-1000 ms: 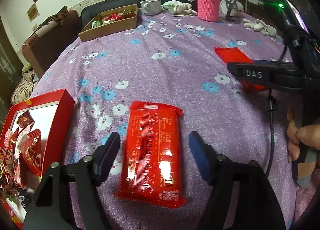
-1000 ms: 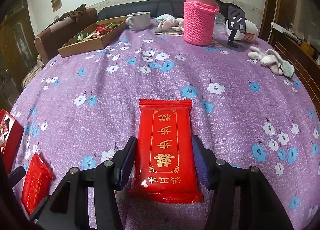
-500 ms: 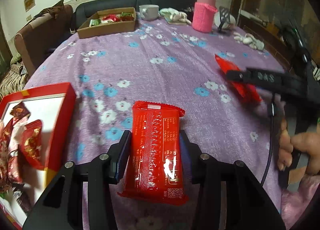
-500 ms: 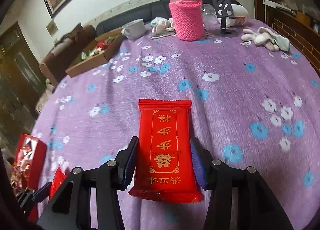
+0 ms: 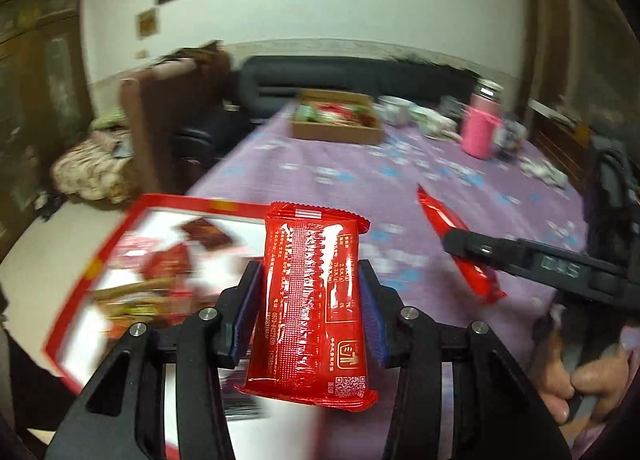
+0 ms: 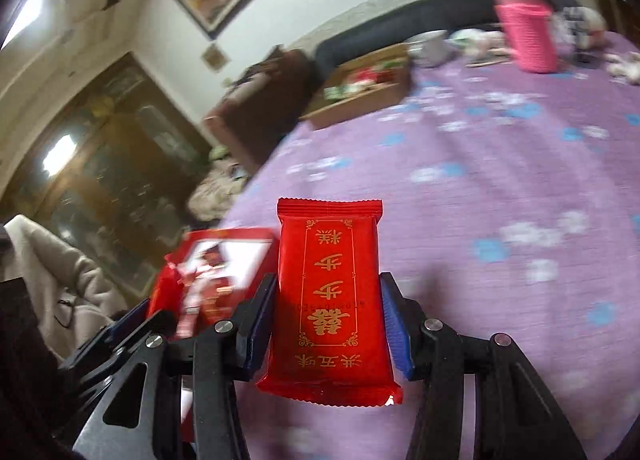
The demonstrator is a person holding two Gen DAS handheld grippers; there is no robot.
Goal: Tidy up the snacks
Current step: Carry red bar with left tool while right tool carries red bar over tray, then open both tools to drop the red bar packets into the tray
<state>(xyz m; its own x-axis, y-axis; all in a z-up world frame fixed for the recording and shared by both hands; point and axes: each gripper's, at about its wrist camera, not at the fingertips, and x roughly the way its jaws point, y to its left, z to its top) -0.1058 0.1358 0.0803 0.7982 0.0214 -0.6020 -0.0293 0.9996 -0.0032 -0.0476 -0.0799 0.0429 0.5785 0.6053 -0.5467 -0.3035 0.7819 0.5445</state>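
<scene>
1. A red snack pack [image 5: 310, 302] is held tight in the left claw [image 5: 310, 308], up in the air, with its back side shown. It is just at the 3 o'clock side of the red box [image 5: 94, 260].
2. A second red pack [image 6: 334, 300] with gold letters is squeezed in the right claw [image 6: 330, 320], lifted over the purple surface [image 6: 500, 187].
3. The wraps look shiny and slick, so a pack could be dropped if a grip is loosened too soon.
4. The two claws are close. They could be bumped together over the red box.
5. The red box is already partly filled with snacks, so a pack could be left on top and slide out.
6. A brown box [image 5: 336, 125], a cup [image 5: 394, 109] and a pink bottle [image 5: 482, 125] are seen far off at 12 to 1 o'clock, well out of the way.
</scene>
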